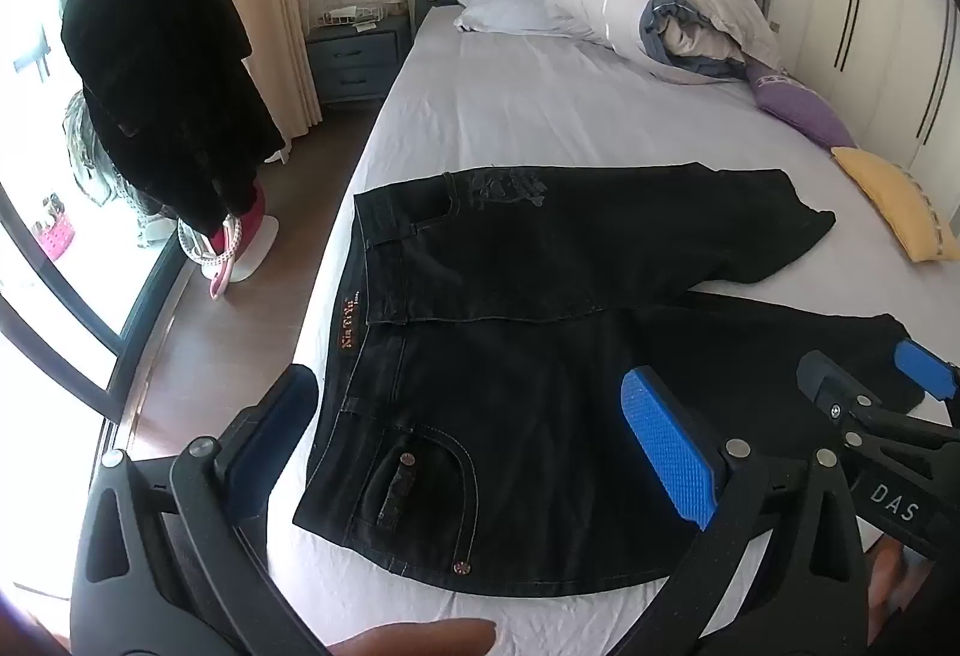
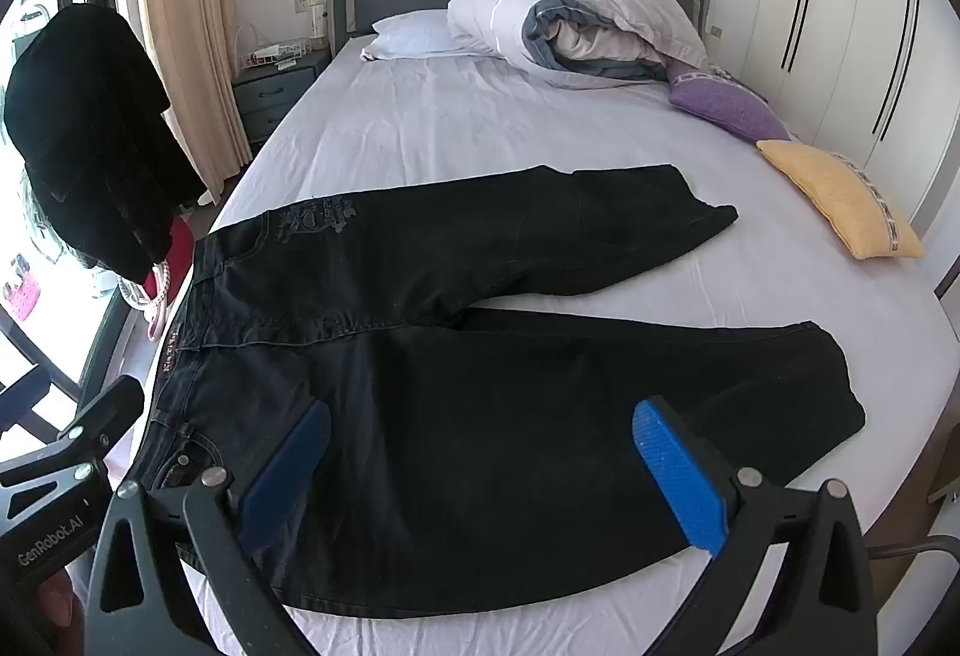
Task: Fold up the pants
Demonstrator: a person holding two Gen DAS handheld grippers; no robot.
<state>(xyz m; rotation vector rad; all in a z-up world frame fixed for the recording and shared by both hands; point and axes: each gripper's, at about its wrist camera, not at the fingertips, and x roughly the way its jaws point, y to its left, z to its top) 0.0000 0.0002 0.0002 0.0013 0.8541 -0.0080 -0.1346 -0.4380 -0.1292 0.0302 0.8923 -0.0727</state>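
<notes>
Black jeans [image 1: 510,356] lie flat on the bed [image 1: 540,116], waistband to the left, both legs spread to the right in a V. They also show in the right wrist view [image 2: 480,386]. My left gripper [image 1: 468,434] is open and empty, hovering over the waist and front pocket of the near leg. My right gripper [image 2: 480,476] is open and empty above the near leg's thigh. It also shows at the right of the left wrist view [image 1: 864,386], over the near leg's hem.
A rolled duvet [image 2: 576,14] and white pillow [image 2: 414,35] lie at the head. Purple [image 2: 726,107] and yellow [image 2: 840,197] cushions sit at the right. Dark clothes hang on a stand [image 1: 162,98] left of the bed. A nightstand [image 1: 354,56] is beyond.
</notes>
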